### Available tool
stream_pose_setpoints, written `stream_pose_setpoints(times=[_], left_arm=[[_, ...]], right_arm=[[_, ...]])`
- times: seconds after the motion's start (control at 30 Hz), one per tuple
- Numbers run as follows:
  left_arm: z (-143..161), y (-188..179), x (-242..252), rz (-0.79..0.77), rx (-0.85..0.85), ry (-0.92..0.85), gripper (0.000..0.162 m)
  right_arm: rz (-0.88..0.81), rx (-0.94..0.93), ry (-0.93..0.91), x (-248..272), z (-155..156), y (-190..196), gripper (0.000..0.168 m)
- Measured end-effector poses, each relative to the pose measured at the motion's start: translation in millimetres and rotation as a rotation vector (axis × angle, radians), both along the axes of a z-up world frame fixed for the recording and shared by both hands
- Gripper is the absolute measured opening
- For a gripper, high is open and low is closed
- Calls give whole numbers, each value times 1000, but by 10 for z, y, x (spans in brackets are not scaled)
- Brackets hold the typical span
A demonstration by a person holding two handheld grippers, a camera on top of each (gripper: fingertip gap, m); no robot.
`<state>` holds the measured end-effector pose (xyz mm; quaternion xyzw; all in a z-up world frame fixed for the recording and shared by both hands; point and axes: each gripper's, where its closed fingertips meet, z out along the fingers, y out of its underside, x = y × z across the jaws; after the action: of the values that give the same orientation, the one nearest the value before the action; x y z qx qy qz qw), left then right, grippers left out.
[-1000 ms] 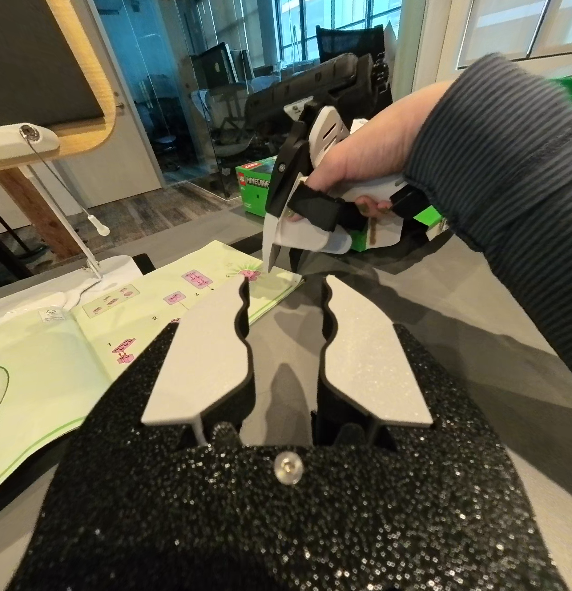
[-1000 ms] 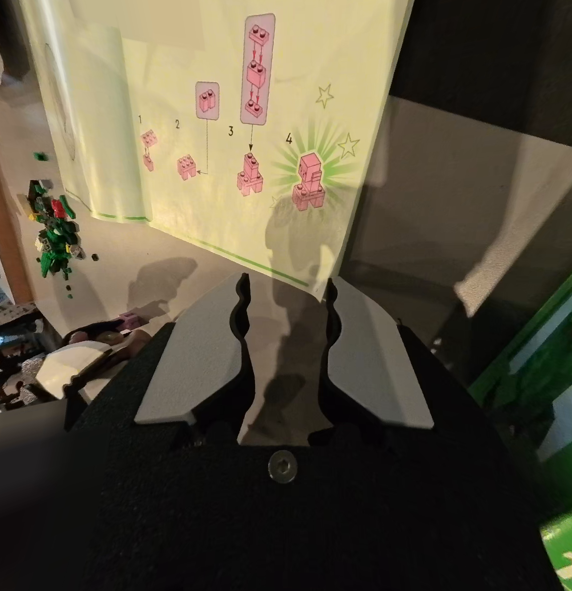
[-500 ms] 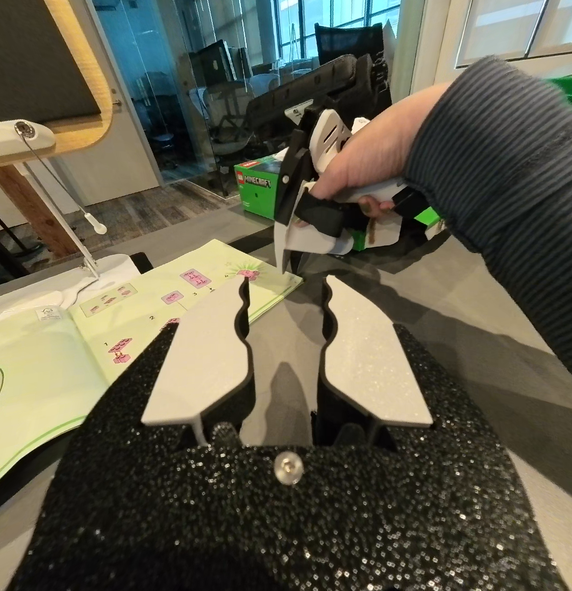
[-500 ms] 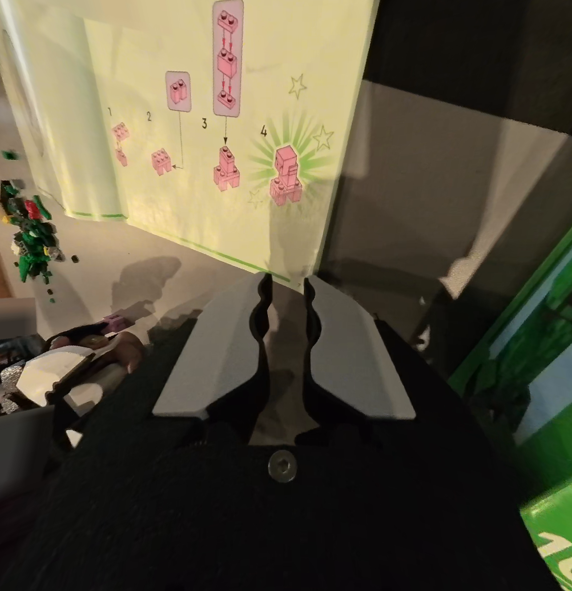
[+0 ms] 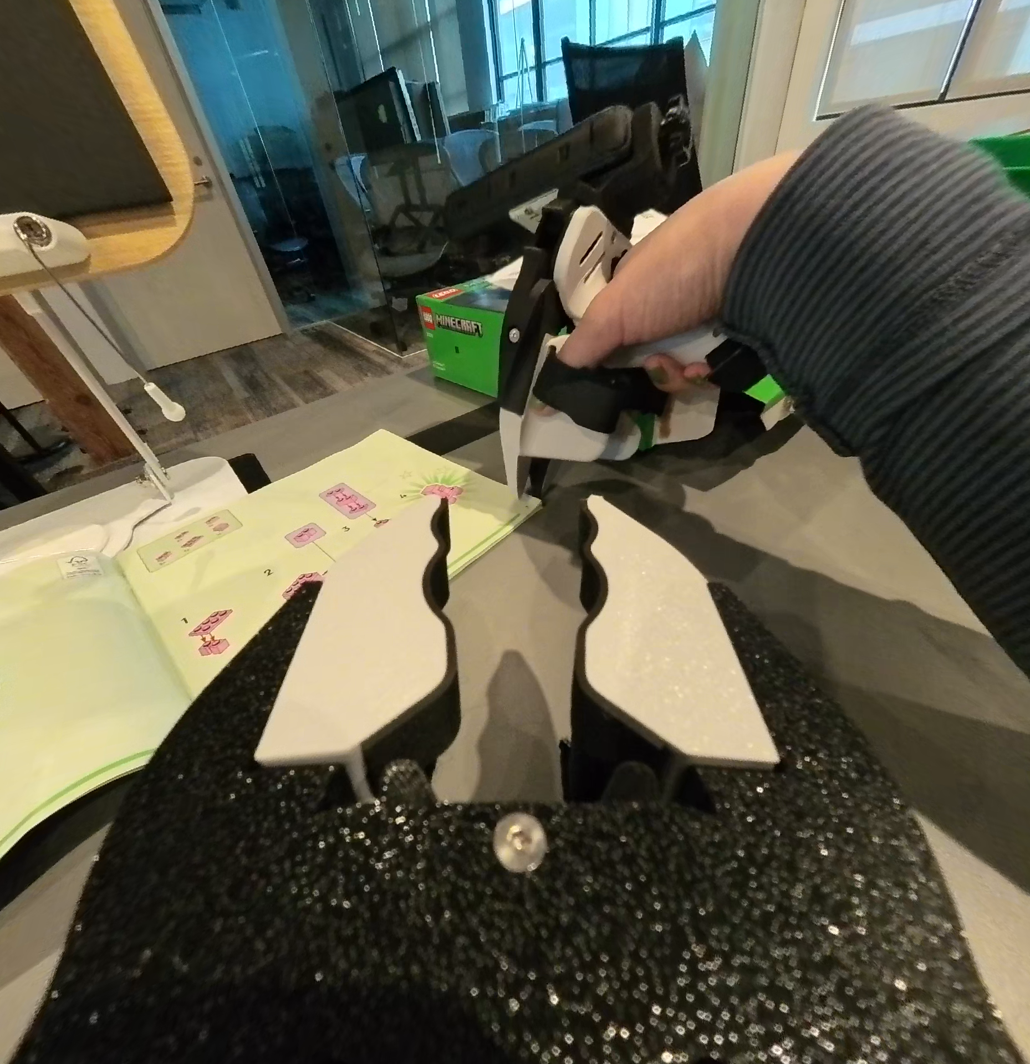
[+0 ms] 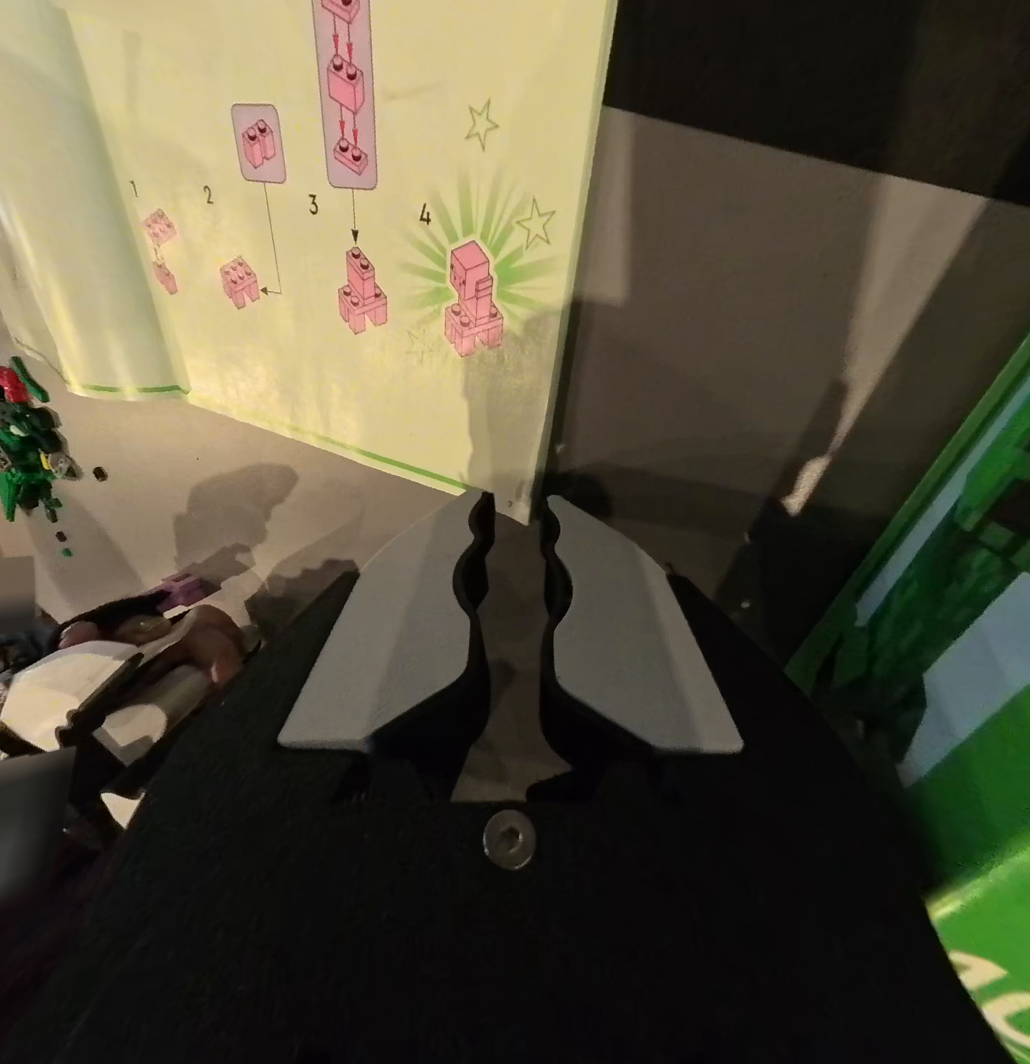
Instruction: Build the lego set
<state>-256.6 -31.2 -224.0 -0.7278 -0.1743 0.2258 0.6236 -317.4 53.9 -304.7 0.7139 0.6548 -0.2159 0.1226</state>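
The left gripper (image 5: 515,567) hangs wide open and empty over the table (image 5: 789,576). The right gripper (image 6: 519,500) has narrowed and dropped to the instruction booklet (image 6: 340,345) at its near right corner, jaws seemingly straddling the page edge, likely to turn it. Loose bricks (image 6: 23,426) lie beside the booklet's left edge.

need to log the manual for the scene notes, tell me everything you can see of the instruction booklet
The instruction booklet lies open and flat on the grey table, thin pale-green paper with a green stripe along its edge. The near page shows four numbered steps with pink brick drawings. The right gripper, jaws narrowed but not shut, points down at the page's lower corner; contact cannot be told.
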Motion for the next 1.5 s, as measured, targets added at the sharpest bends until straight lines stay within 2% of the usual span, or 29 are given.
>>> stream_pose_setpoints(times=[0.33,0.7,0.83,0.97,1.07,1.13,1.2,1.37,1.5], left_arm=[[4,3,11,-2,-3,-2,42],[-11,22,29,-15,-13,-12,40],[4,9,20,-7,-10,-4,39],[1,-10,10,-8,-30,3,26],[-51,-74,-139,70,-118,43,23],[-94,-69,-269,110,-170,39,27],[-199,55,-330,71,-215,-34,41],[-478,358,-480,-1,-268,-243,49],[-539,490,-625,4,-324,-251,49]], right_arm=[[13,-3,8,0,29,-33,14],[22,8,-14,15,-30,-20,0],[32,10,-13,13,-36,-27,0],[48,-37,46,-33,62,-107,0],[72,-69,81,-62,125,-191,0],[89,-83,93,-76,143,-236,0],[98,-100,101,-85,154,-268,0],[97,-142,111,-85,166,-269,0],[101,-177,131,-93,204,-276,0]])
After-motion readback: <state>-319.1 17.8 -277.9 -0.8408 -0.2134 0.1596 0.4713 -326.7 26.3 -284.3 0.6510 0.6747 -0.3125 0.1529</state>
